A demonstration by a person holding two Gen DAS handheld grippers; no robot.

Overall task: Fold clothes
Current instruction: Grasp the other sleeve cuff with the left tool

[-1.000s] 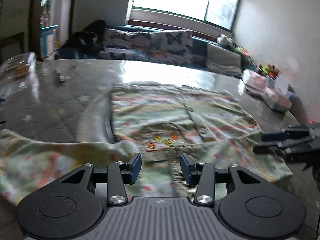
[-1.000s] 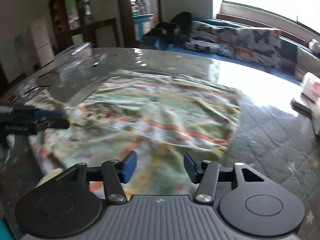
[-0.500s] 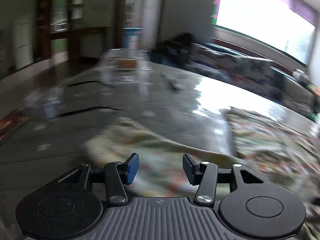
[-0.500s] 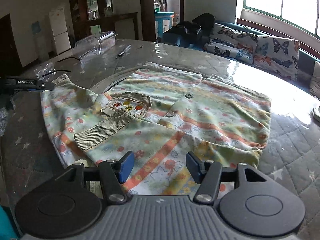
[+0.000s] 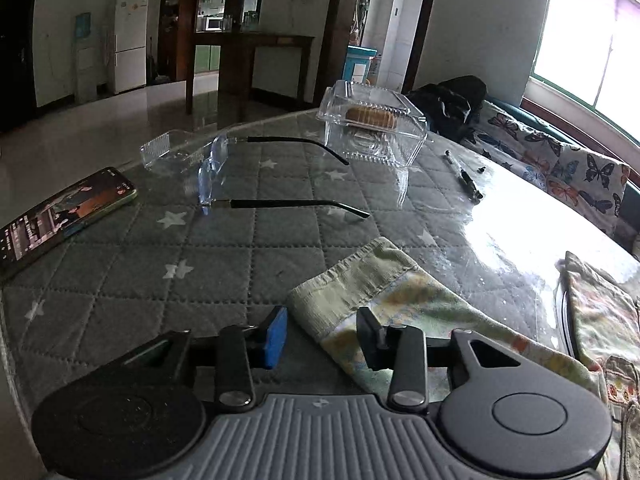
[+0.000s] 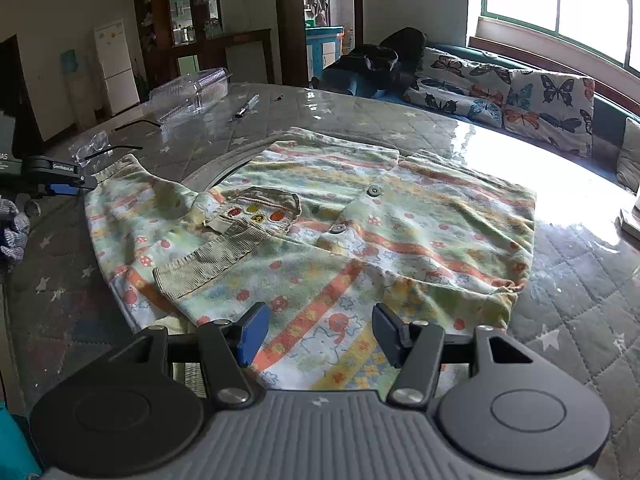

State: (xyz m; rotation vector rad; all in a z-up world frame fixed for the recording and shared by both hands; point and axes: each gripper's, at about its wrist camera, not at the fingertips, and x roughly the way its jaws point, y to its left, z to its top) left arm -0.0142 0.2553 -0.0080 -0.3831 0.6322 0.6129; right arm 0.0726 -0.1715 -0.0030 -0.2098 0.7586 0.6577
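On the quilted table (image 5: 224, 268) the shirt (image 6: 360, 232) lies spread, its sleeve cuff (image 5: 352, 276) reaching toward the glasses (image 5: 224, 176), with a phone (image 5: 60, 216) left of them and a clear box (image 5: 376, 128) behind.

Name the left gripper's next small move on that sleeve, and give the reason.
Probably nudge the left gripper forward and finish closing on the sleeve cuff. Its jaws have just been narrowing, but a gap remains; the cuff lies flat between and ahead of them, not yet pinched. The right gripper hovers open over the shirt.
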